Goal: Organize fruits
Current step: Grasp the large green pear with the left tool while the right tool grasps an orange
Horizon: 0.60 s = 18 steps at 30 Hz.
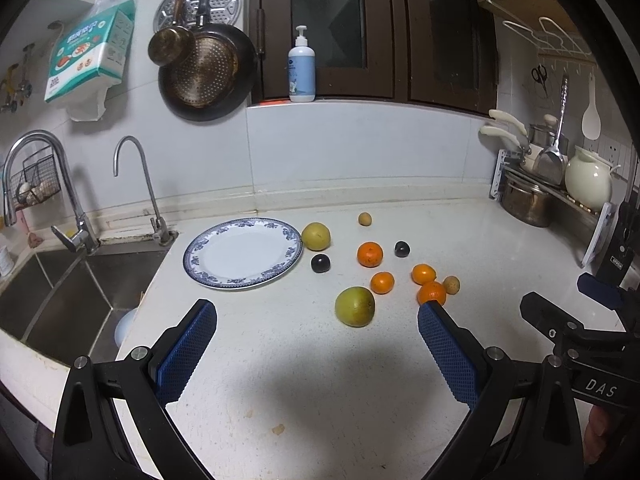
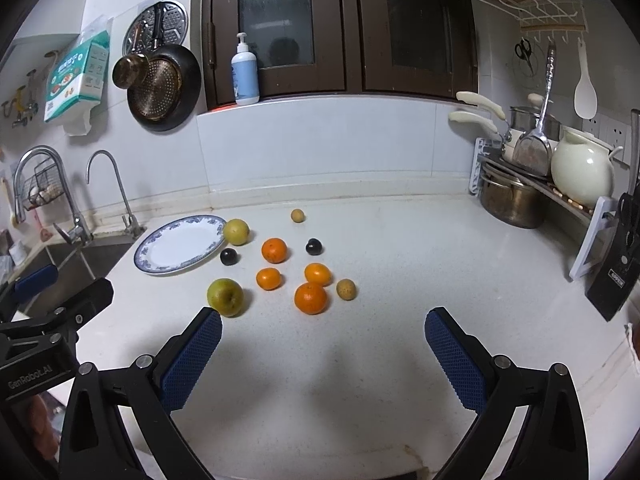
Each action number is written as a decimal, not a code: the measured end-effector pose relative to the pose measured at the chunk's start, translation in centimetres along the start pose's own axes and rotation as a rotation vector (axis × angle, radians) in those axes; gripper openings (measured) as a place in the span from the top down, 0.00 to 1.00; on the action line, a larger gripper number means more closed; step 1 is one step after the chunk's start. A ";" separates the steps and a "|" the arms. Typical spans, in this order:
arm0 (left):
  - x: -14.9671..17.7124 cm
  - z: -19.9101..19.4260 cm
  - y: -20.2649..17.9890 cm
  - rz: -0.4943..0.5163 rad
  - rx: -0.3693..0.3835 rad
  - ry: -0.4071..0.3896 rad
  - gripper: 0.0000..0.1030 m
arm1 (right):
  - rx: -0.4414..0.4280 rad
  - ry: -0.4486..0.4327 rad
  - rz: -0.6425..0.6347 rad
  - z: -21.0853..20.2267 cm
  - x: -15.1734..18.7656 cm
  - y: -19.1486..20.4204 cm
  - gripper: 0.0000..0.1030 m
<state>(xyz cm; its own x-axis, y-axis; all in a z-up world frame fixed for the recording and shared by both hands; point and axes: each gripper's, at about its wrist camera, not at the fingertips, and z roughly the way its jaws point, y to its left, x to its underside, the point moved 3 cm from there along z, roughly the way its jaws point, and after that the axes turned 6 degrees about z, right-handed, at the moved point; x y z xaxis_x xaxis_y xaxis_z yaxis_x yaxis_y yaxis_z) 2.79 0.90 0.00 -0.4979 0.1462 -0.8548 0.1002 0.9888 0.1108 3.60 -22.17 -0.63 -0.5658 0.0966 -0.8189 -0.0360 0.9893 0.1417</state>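
- 9 fruits lie loose on the counter (image 2: 400,264), right of the empty plate (image 1: 242,253); nothing is sorted yet.
- Left gripper (image 1: 317,322) and right gripper (image 2: 323,330) hover wide apart, holding nothing.
- Likely next: close on the nearest green fruit (image 1: 355,306).

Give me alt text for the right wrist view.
Open right claw hovers over a white counter strewn with four oranges, two green fruits, two dark plums and two small brown fruits, beside an empty plate.
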 end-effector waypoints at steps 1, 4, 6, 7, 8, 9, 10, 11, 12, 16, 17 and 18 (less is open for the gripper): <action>0.0 0.3 0.0 0.008 0.001 0.001 0.01 | 0.000 0.003 0.002 0.3 0.0 0.0 0.01; -0.1 1.3 -0.1 0.023 0.020 0.009 0.04 | 0.004 0.010 0.000 1.2 0.0 0.1 0.01; 0.0 2.0 -0.2 0.032 0.035 0.014 0.06 | -0.001 0.017 -0.004 2.1 -0.1 0.3 0.01; -0.1 2.5 -0.3 0.038 0.038 0.014 0.07 | -0.002 0.022 -0.006 2.5 -0.1 0.3 0.01; -0.1 2.9 -0.3 0.042 0.041 0.014 0.08 | -0.007 0.028 -0.008 3.1 -0.1 0.5 0.02; -0.1 3.4 -0.3 0.046 0.046 0.015 0.10 | -0.013 0.035 -0.012 3.6 -0.1 0.7 0.02; -0.1 4.0 -0.4 0.049 0.053 0.019 0.12 | -0.015 0.040 -0.017 4.0 -0.1 0.8 0.03; -0.2 4.5 -0.4 0.051 0.062 0.025 0.13 | -0.016 0.046 -0.024 4.6 0.0 1.0 0.04; -0.2 5.0 -0.4 0.051 0.070 0.030 0.15 | -0.017 0.052 -0.031 5.1 0.1 1.1 0.05; 0.1 7.3 -0.7 0.058 0.098 0.069 0.20 | -0.023 0.087 -0.051 7.2 0.5 1.6 0.11; 0.1 7.8 -0.8 0.059 0.106 0.080 0.21 | -0.027 0.098 -0.055 7.8 0.6 1.7 0.11; 0.3 8.4 -1.0 0.061 0.118 0.093 0.21 | -0.030 0.109 -0.059 8.4 0.8 1.8 0.12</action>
<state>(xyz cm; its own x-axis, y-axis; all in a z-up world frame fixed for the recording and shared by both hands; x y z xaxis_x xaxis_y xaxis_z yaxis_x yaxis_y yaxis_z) 9.81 -0.29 -4.59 -0.5649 0.2132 -0.7971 0.2305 0.9684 0.0956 9.99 -19.43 -5.66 -0.6478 0.0241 -0.7614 -0.0955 0.9890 0.1126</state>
